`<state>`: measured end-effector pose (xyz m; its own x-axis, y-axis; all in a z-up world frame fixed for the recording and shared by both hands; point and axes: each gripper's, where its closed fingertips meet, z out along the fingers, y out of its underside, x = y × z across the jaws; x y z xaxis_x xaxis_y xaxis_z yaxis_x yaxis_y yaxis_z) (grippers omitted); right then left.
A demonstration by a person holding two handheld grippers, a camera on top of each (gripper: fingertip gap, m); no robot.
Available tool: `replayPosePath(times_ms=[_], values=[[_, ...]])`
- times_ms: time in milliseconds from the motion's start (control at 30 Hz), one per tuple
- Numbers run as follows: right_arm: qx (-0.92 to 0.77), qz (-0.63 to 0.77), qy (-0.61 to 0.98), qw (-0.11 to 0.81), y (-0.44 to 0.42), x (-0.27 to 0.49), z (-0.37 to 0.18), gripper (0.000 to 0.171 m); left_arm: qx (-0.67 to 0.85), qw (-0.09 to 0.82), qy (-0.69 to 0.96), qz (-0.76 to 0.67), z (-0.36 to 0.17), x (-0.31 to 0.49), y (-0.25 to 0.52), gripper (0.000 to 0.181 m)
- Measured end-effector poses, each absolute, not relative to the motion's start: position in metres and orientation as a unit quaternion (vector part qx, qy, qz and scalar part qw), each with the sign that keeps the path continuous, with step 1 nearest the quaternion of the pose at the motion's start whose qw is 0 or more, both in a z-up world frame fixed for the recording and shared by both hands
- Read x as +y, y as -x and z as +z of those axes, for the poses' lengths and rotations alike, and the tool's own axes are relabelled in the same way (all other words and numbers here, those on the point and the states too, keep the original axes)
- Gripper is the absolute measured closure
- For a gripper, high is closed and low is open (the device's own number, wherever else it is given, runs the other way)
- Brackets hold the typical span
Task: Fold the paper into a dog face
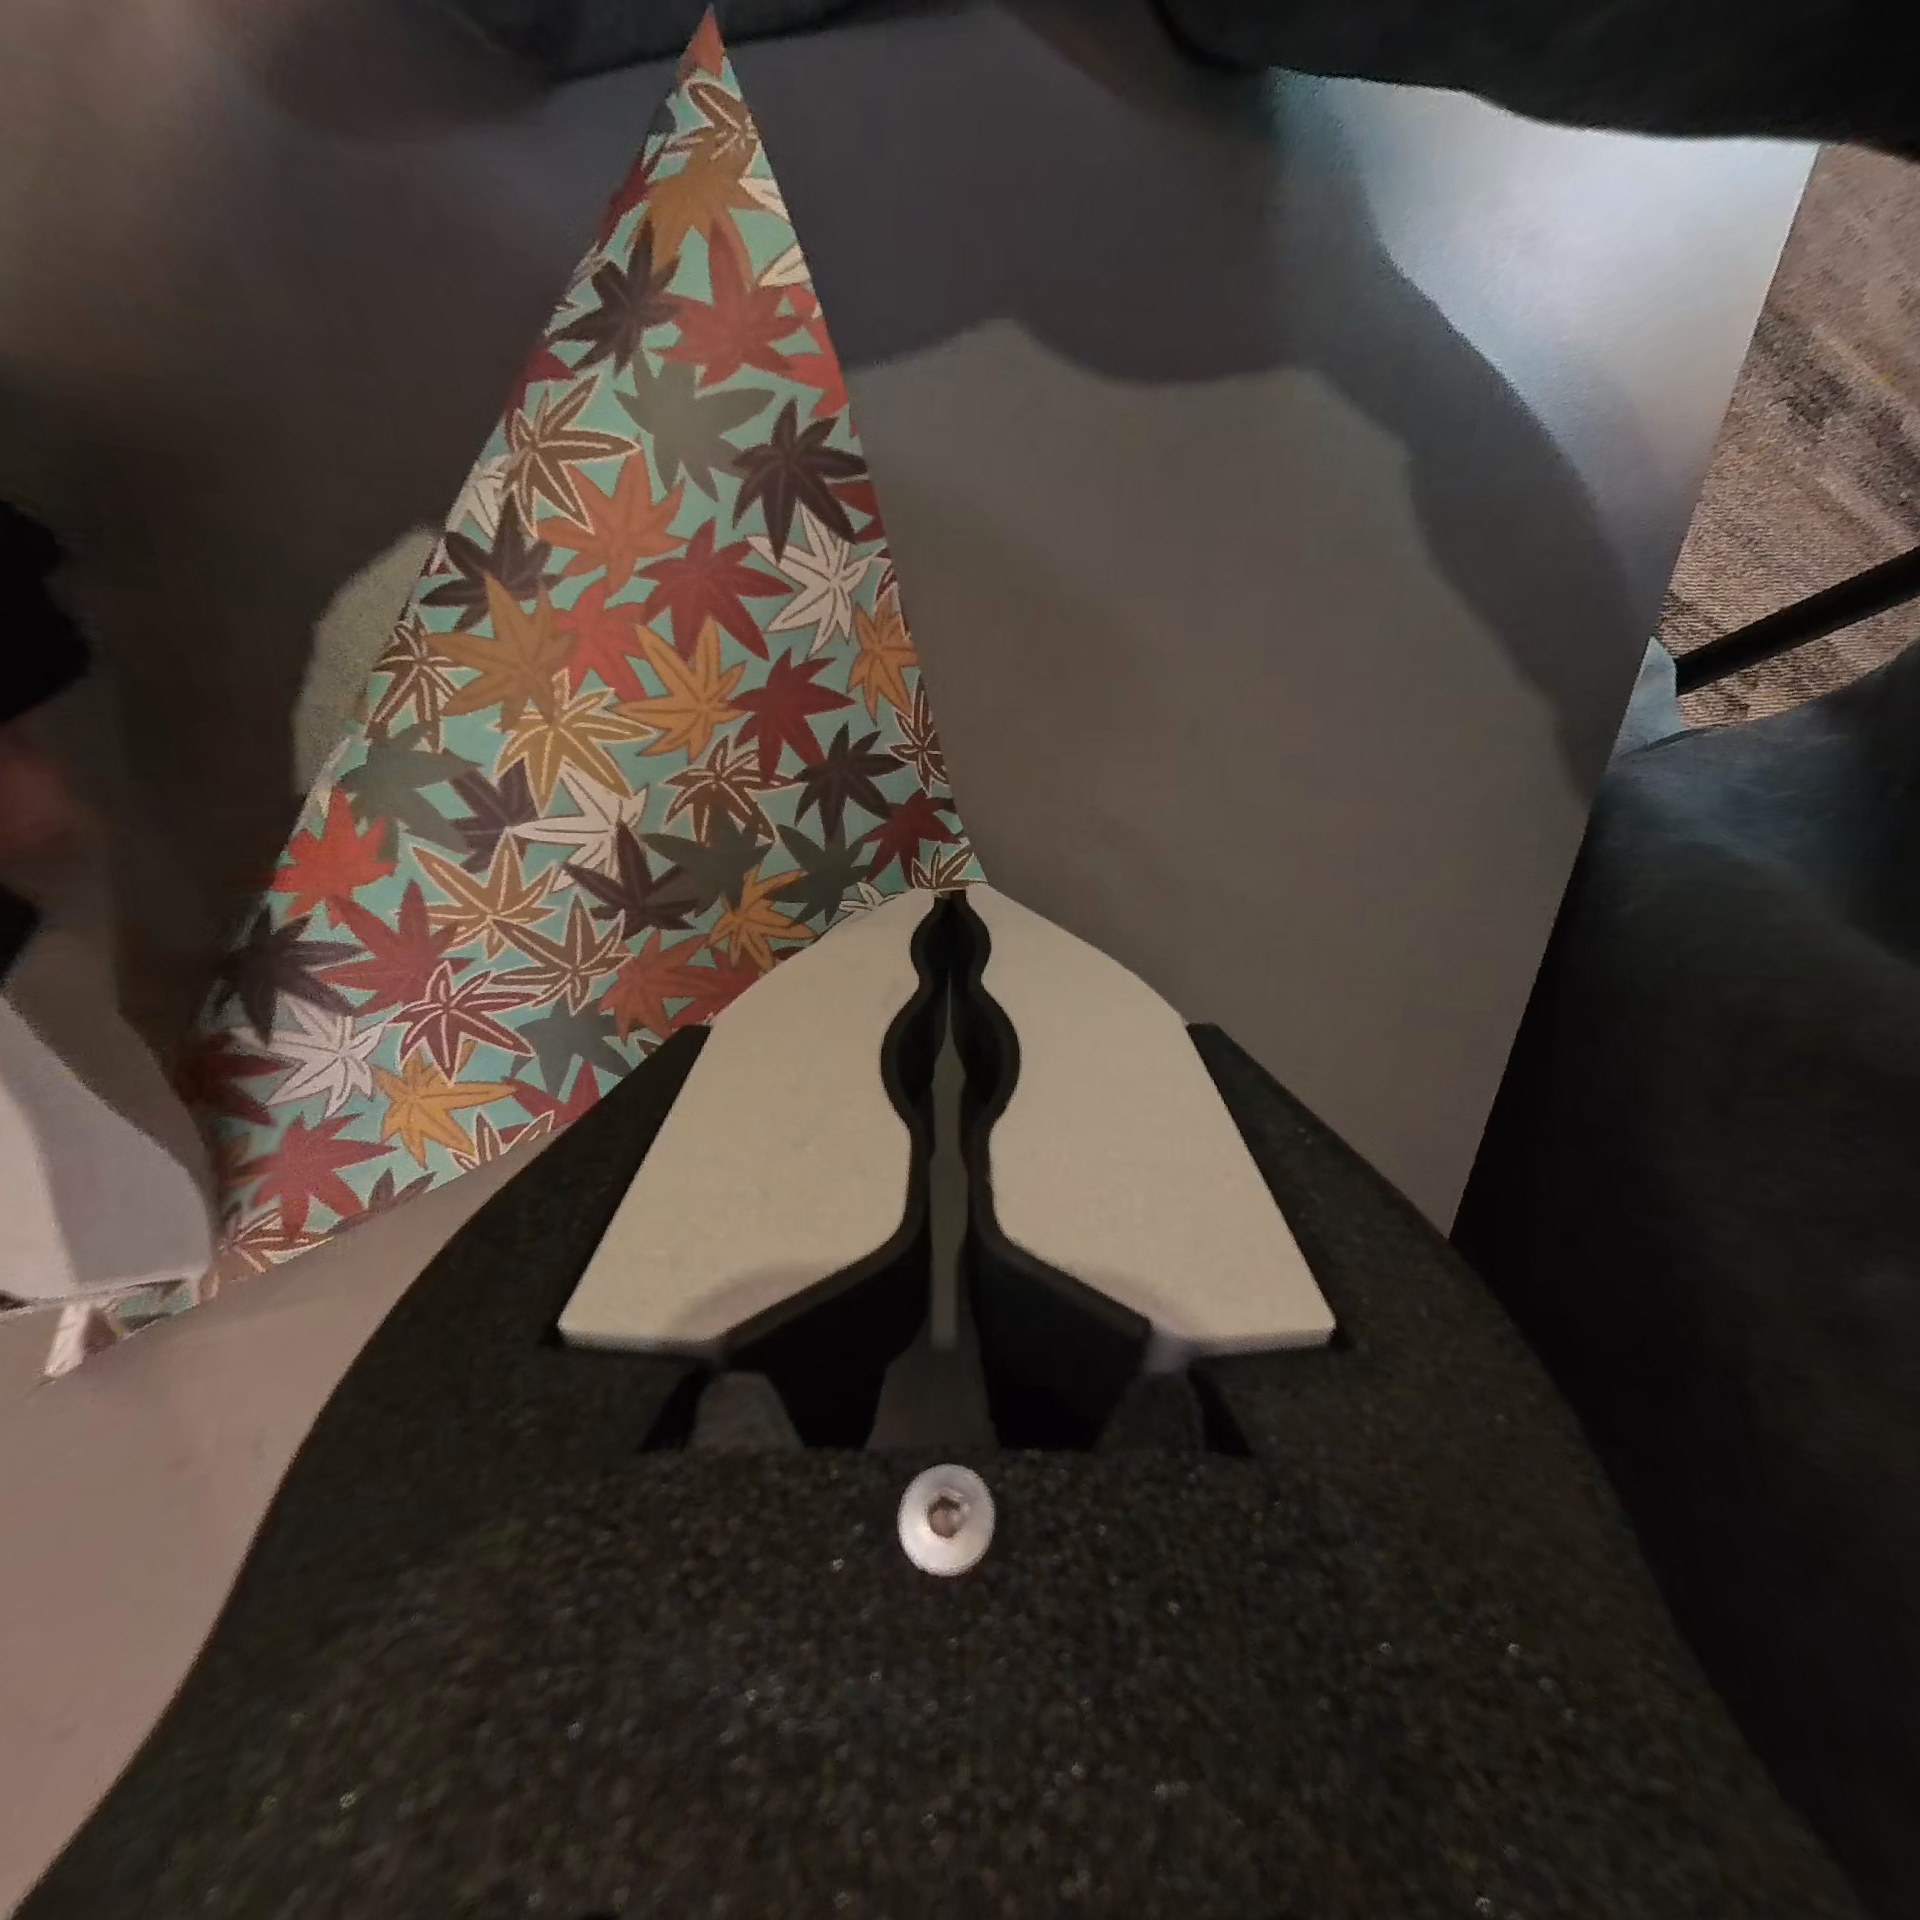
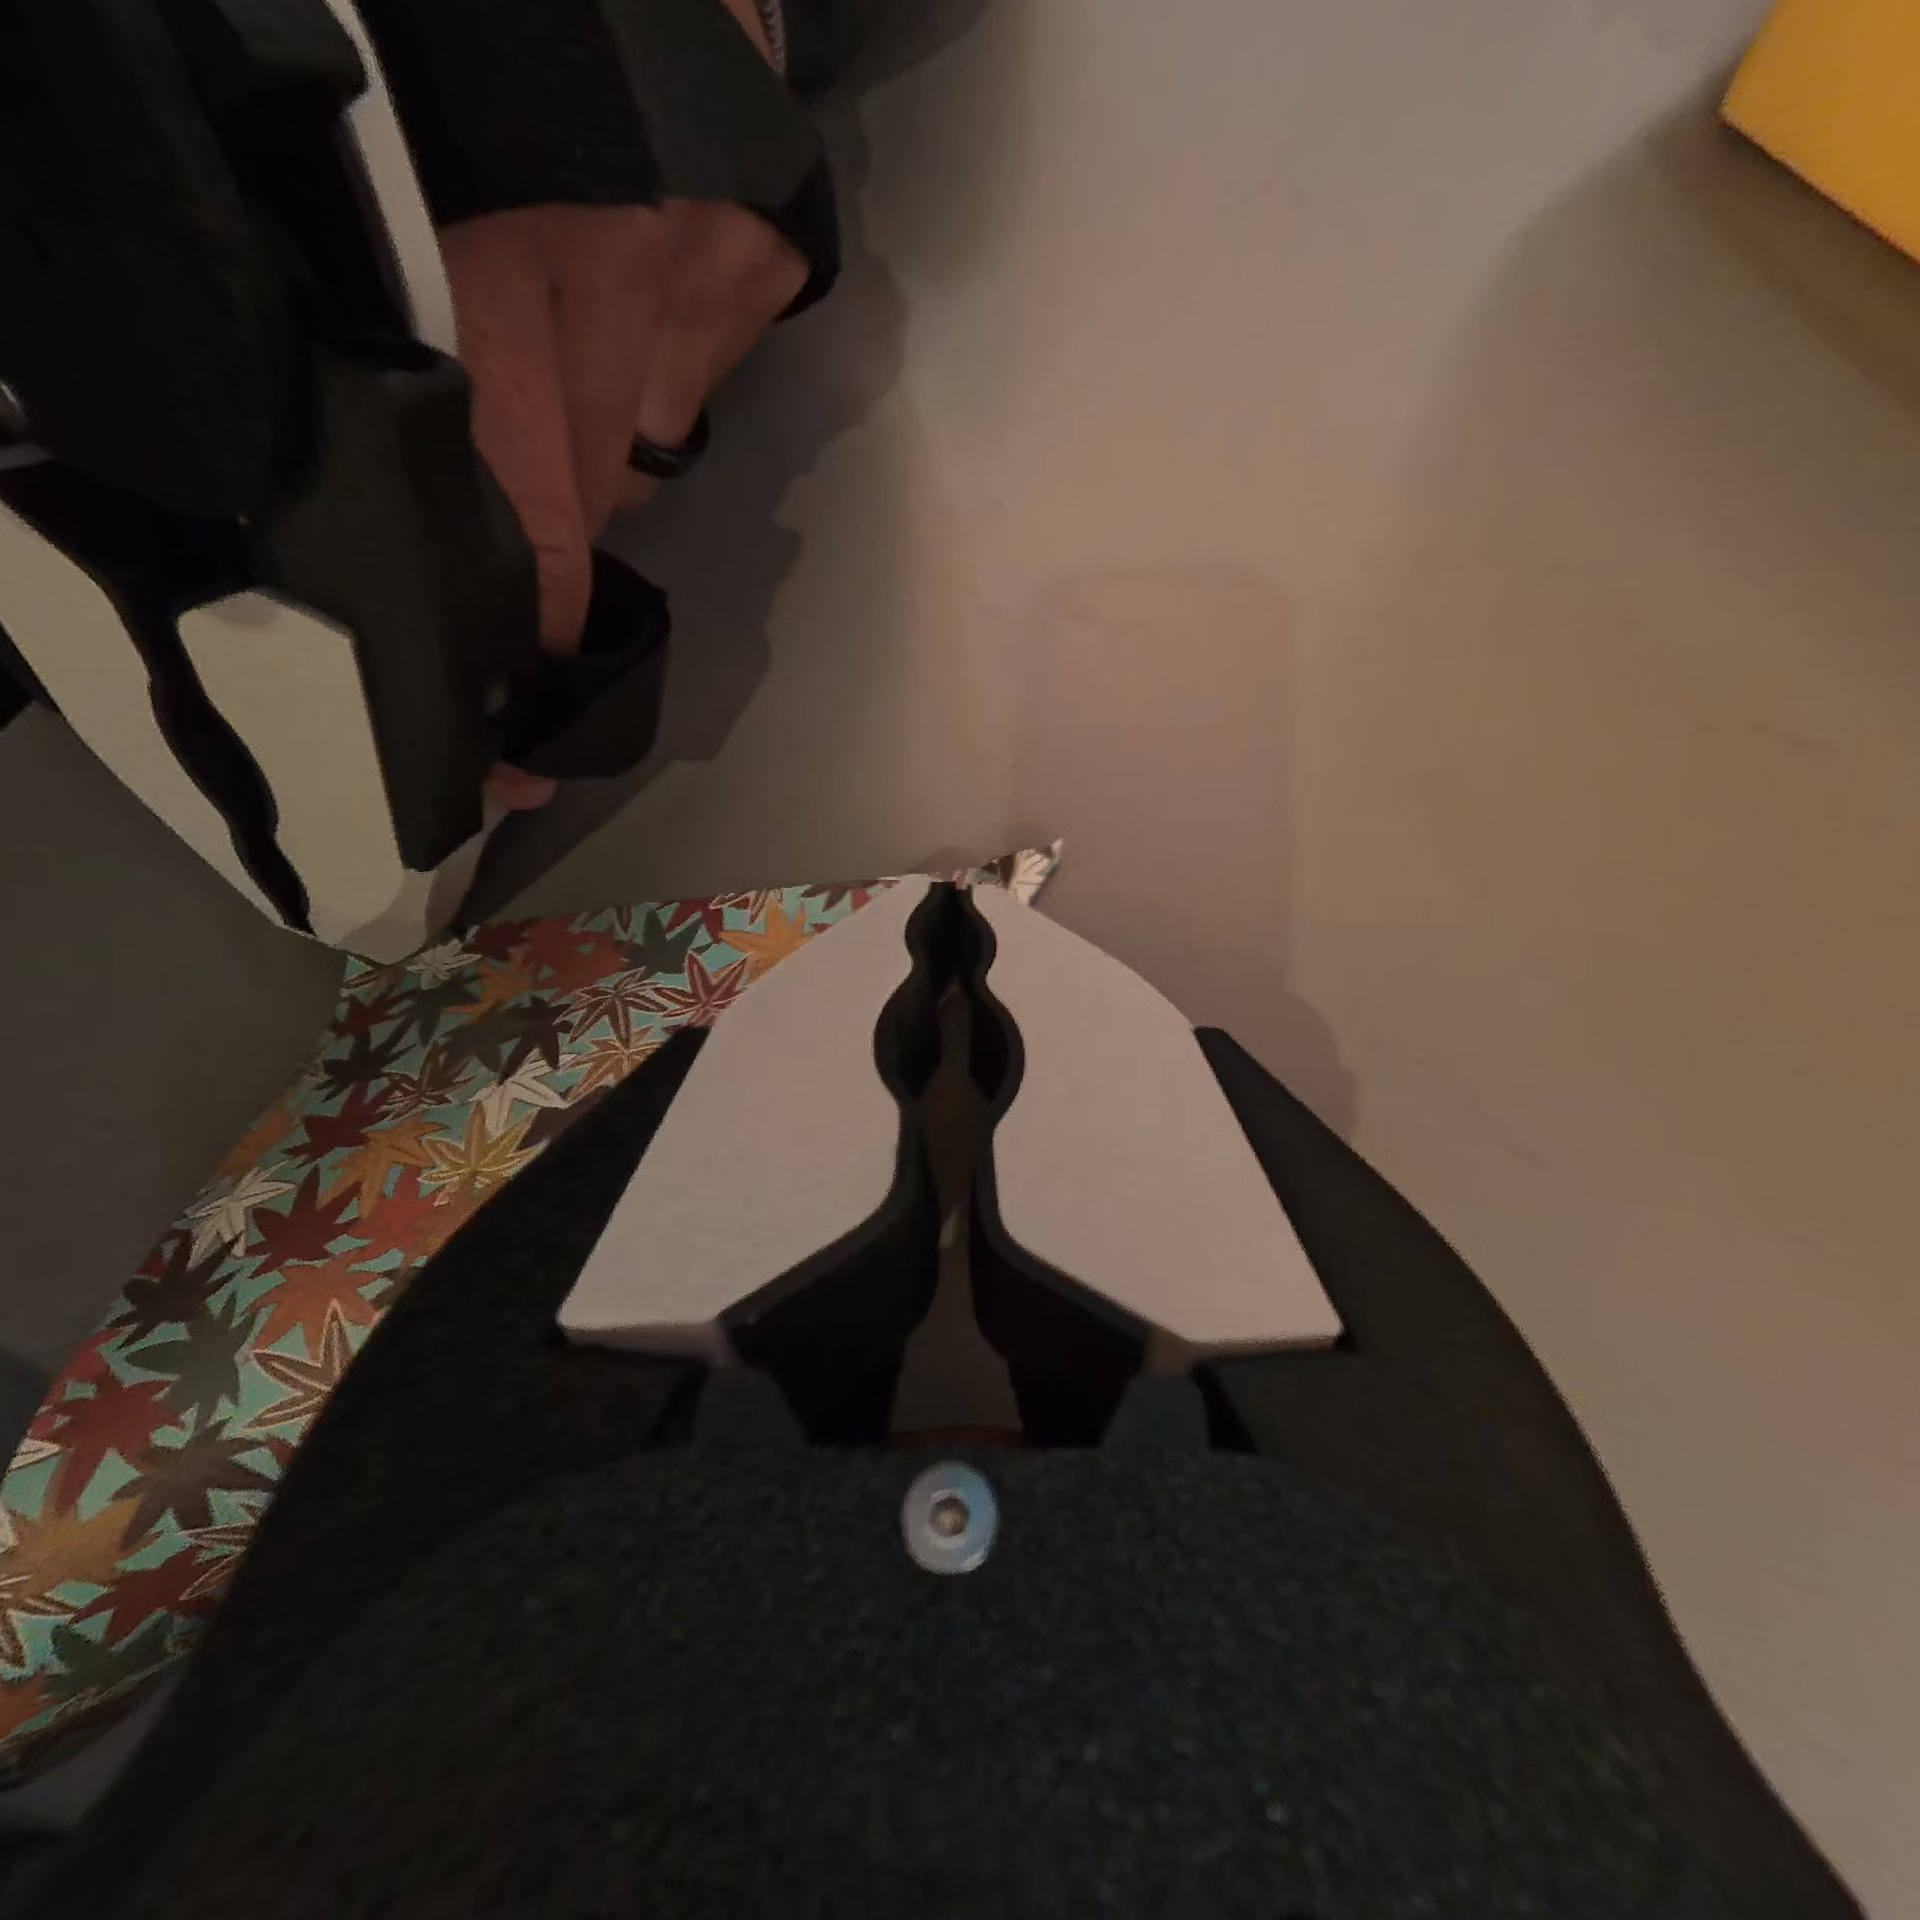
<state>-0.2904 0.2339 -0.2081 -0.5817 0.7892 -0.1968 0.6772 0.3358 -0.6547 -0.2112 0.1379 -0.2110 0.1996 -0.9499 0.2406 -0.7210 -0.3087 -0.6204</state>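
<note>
The paper (image 1: 644, 665) is printed with coloured leaves on turquoise and shows as a triangle, its tip pointing away in the left wrist view. My left gripper (image 1: 951, 906) is shut on the paper's near right corner. My right gripper (image 2: 945, 891) is shut on another corner, and the paper (image 2: 343, 1164) runs down to the left from it. The left gripper's white fingers (image 2: 260, 748), held by a hand (image 2: 582, 343), meet the paper's far edge in the right wrist view. The right gripper's white finger (image 1: 94, 1195) shows at the left edge of the left wrist view.
The paper is over a pale grey table (image 1: 1247, 623) (image 2: 1351, 623). The table's right edge runs beside grey carpet (image 1: 1818, 416) and a dark seat (image 1: 1714, 1039). A yellow object (image 2: 1849, 114) lies at the far right corner of the right wrist view. A dark sleeve (image 2: 644, 94) is above the hand.
</note>
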Motion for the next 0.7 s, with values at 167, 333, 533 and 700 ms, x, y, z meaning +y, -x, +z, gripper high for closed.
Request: replayPosePath(times_ms=[167,333,533,700], values=[[-0.819,0.351,0.445,0.086,0.296,0.238,-0.209,0.171,0.556,0.19,0.751,-0.302,-0.211,0.139,0.212,0.181],[-0.819,0.335,0.45,0.116,0.301,0.246,-0.209,0.171,0.554,0.189,0.752,-0.304,-0.211,0.14,0.212,0.181],[-0.807,0.375,0.443,0.107,0.298,0.238,-0.19,0.171,0.555,0.188,0.751,-0.304,-0.212,0.141,0.212,0.181],[-0.821,0.362,0.43,0.099,0.292,0.239,-0.183,0.171,0.555,0.188,0.751,-0.303,-0.212,0.142,0.213,0.181]])
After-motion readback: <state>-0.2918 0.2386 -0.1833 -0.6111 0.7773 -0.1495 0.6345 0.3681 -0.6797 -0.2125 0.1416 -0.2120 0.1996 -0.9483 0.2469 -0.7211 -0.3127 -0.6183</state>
